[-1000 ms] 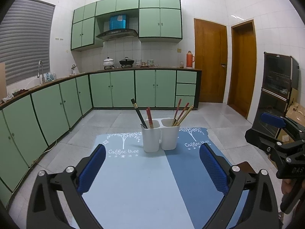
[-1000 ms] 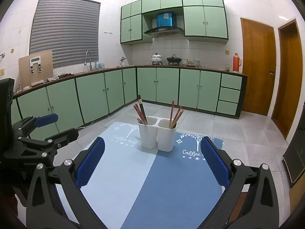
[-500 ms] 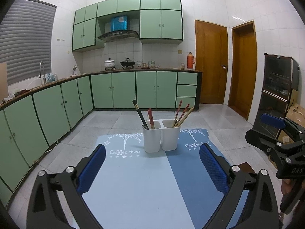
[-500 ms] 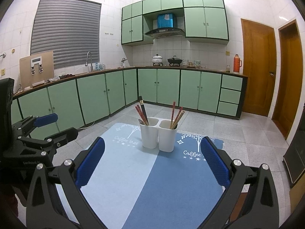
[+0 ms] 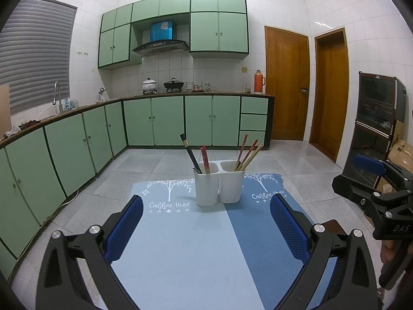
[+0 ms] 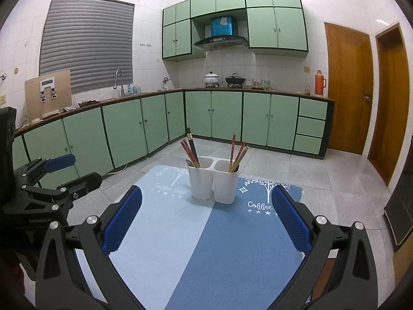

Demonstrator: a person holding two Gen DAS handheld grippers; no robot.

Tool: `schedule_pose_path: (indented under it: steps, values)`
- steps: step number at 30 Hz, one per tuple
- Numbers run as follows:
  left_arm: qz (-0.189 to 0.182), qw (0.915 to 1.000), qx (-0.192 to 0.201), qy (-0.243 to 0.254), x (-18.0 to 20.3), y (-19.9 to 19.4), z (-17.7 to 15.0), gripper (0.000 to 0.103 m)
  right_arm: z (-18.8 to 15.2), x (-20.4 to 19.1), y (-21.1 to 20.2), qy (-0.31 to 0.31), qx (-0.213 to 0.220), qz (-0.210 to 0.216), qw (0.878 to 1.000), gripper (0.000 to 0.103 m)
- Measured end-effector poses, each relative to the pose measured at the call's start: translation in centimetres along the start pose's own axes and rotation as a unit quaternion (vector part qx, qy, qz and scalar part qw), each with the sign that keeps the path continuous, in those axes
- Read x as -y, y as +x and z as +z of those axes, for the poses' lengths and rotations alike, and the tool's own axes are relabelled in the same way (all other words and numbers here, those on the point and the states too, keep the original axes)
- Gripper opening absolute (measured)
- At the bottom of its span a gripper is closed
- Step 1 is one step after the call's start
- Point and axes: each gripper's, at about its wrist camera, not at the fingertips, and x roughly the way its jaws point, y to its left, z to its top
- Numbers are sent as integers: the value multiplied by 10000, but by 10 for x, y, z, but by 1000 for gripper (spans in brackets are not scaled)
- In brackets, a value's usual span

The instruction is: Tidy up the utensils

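Note:
A white two-compartment holder (image 5: 219,186) stands upright at the far end of a blue two-tone mat (image 5: 185,245); it also shows in the right wrist view (image 6: 213,184). Its left compartment holds black chopsticks (image 5: 189,152) and red chopsticks (image 5: 205,159). Its right compartment holds red and wooden chopsticks (image 5: 247,155). My left gripper (image 5: 206,222) is open and empty, well short of the holder. My right gripper (image 6: 206,214) is open and empty, also short of it. Each gripper shows at the edge of the other's view, the right one (image 5: 371,180) and the left one (image 6: 51,178).
The mat (image 6: 206,245) covers a small table above a tiled floor. Green kitchen cabinets (image 5: 155,121) run along the left and back walls. Two wooden doors (image 5: 286,85) are at the back right. A dark cabinet (image 5: 376,118) stands at the right.
Both grippers have tilted or lowered slightly, so the holder sits a little lower in both views. Nothing on the mat has moved.

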Motion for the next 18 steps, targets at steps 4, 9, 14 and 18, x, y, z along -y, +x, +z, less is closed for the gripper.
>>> schedule_pose_path:
  steps: [4,9,14,18]
  values:
    - [2,10000,-3,0,0,0,0,97,0,0,0,1,-12,8,10000,98]
    - [-5,10000,-11,-9,-1,1,1,97,-1,0,0,3,-21,15,10000,98]
    - [-6,10000,-17,-7,-2,0,0,97,-1,0,0,0,-17,17,10000,98]
    - [-6,10000,-14,-3,-2,0,0,97,-1,0,0,-3,-18,14,10000,98]
